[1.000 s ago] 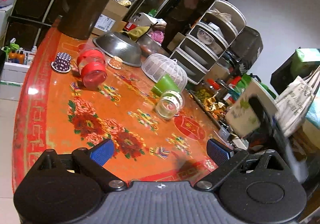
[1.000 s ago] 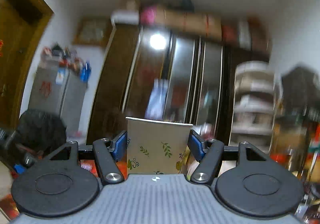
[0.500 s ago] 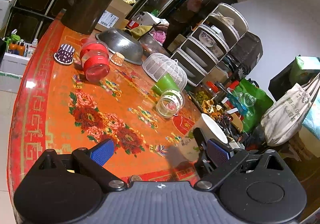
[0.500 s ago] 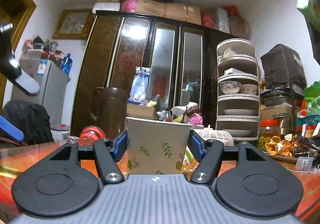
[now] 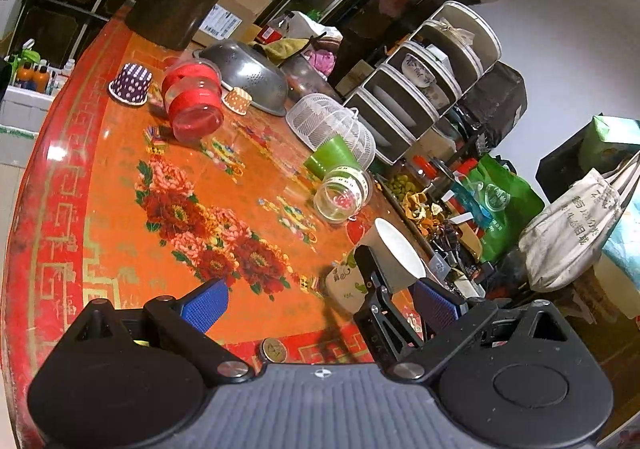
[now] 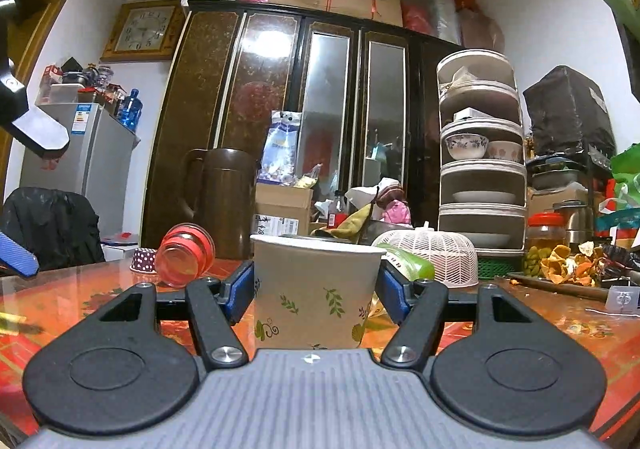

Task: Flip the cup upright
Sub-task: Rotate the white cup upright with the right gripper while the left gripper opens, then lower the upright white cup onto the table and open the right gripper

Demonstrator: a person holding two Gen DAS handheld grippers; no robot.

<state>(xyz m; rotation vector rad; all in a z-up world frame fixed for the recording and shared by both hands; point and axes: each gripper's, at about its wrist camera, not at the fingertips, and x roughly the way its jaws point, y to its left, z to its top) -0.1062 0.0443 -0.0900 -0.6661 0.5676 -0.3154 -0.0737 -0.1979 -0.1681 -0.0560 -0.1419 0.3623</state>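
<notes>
Our paper cup [image 6: 316, 293] stands mouth up.
Our right tool [image 6: 316, 285] squeezes its sides on the red bench [image 5: 120, 177]; our left tool [image 5: 320, 301] hangs wide apart.

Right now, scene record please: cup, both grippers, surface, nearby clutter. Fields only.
cup: paper cup with leaf print, mouth up, upright
right gripper: shut on paper cup, one blue pad on each side
left gripper: open, empty, above table
cup contact with table: cannot tell
neighbours: red-lidded jar on its side; clear jar on its side; white mesh cover
</notes>
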